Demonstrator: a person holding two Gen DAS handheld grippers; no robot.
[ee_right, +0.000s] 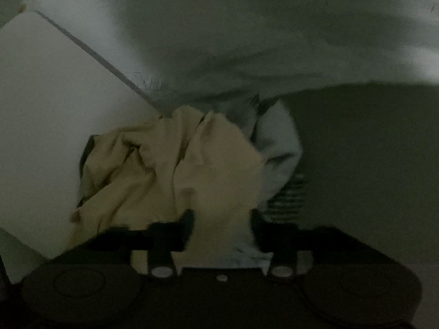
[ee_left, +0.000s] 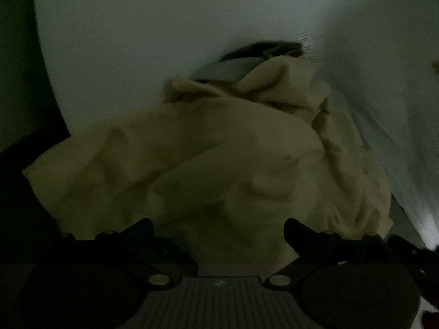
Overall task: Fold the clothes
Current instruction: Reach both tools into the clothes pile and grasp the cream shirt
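Closest to us in the left wrist view is our left gripper, its two dark fingers spread wide. Cream cloth fills the gap between them and bulges forward in a crumpled heap, but we cannot see either finger pressing on it. That cloth lies on a pale bench, running from low left up towards the middle, where its folds bunch highest. Just behind the heap sits a dark flat thing, too blurred for us to name; the cloth overlaps its near edge. At far right a second gripper's dark tip shows at the frame edge, near the cloth's right end.

From the right wrist view, our right gripper has its fingers partly apart, noticeably closer than the left pair. Cream cloth runs down between them, with a pale blue piece lying against its right side and reaching down to the right finger. We cannot tell whether the pads actually bite on the fabric. A white board lies tilted at left, and the cloth rests over its right corner. Behind all this hangs a large grey sheet, folded and shadowed, closing off the view beyond. Both pictures are dim and smeared, so fine folds and seams stay unclear.
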